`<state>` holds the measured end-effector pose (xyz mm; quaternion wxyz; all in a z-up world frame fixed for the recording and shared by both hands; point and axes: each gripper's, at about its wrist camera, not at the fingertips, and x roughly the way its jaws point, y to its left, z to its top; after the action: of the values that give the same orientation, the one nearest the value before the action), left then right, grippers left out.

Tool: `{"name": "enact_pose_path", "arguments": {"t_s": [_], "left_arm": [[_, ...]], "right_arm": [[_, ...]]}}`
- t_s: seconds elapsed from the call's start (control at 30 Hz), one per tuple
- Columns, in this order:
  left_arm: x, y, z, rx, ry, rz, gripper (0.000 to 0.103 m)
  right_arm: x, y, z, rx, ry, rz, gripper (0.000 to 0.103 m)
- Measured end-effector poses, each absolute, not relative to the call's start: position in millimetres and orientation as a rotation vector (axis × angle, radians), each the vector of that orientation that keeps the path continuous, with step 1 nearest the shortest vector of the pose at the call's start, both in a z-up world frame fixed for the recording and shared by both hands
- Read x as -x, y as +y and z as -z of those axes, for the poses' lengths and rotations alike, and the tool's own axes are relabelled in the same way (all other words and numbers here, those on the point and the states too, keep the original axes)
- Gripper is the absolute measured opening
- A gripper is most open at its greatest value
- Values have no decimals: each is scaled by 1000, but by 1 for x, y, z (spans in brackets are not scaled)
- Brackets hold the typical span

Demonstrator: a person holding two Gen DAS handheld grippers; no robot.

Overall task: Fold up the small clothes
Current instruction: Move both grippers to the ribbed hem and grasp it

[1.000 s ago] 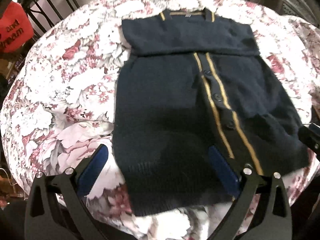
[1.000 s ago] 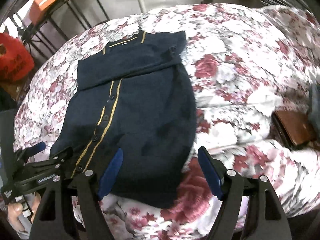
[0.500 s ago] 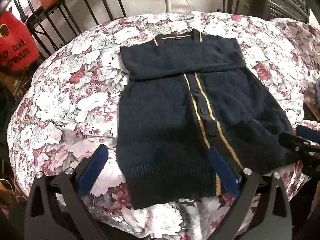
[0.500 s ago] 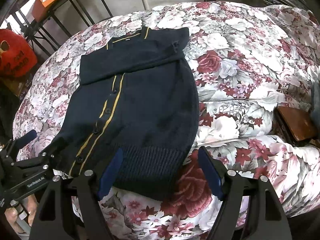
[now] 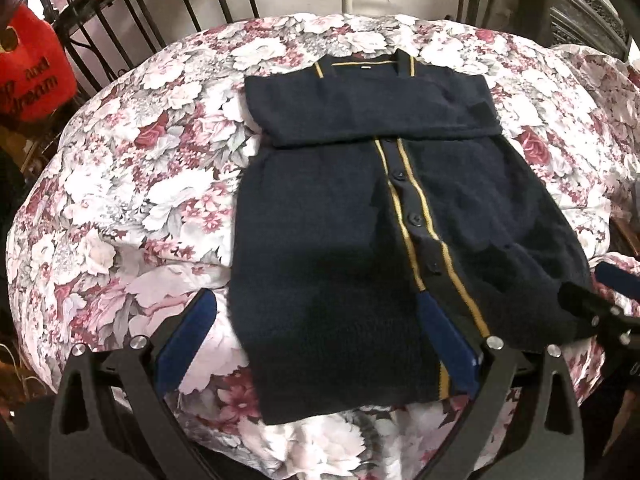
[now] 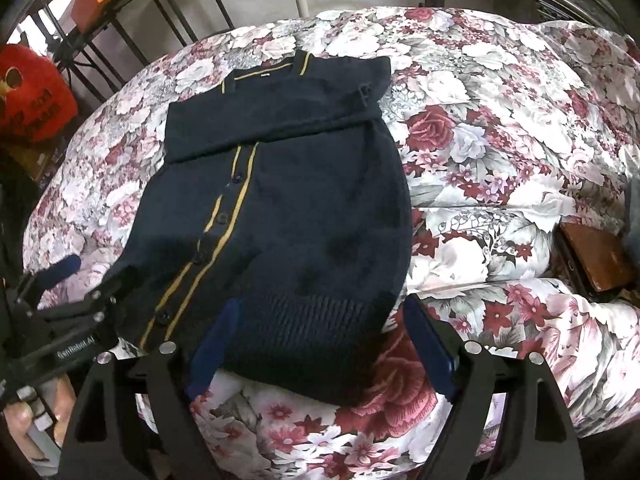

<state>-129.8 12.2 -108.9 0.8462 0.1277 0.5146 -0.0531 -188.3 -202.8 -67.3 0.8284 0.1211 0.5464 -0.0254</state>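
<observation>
A navy cardigan with yellow stripes along its button band lies flat on the flowered cloth that covers the round table, its sleeves folded across the chest and its ribbed hem nearest the cameras. The left gripper hangs over the hem's left corner with jaws apart, nothing pinched. The right gripper hangs over the hem's right corner, its jaws having just been widening, with the knit beneath them but unclamped; a brown wallet-like thing lies at the right edge.

Cardigan matt knit, ribbed hem; floral cloth smooth; claw pads matt.
</observation>
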Motion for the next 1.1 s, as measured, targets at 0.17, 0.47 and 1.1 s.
{"name": "enact_pose_path", "arguments": {"t_s": [0.17,0.47,1.1], "left_arm": [[126,13,117,-260,1127,132,98],[109,39,160,-193,1326,68,99],[89,90,139,398,1413,296,98]], "right_arm": [[190,-212,68,-296,1153,81,85],[188,-211,95,-196,1198,102,87],[207,-278,78,-769,1089,94,68]]}}
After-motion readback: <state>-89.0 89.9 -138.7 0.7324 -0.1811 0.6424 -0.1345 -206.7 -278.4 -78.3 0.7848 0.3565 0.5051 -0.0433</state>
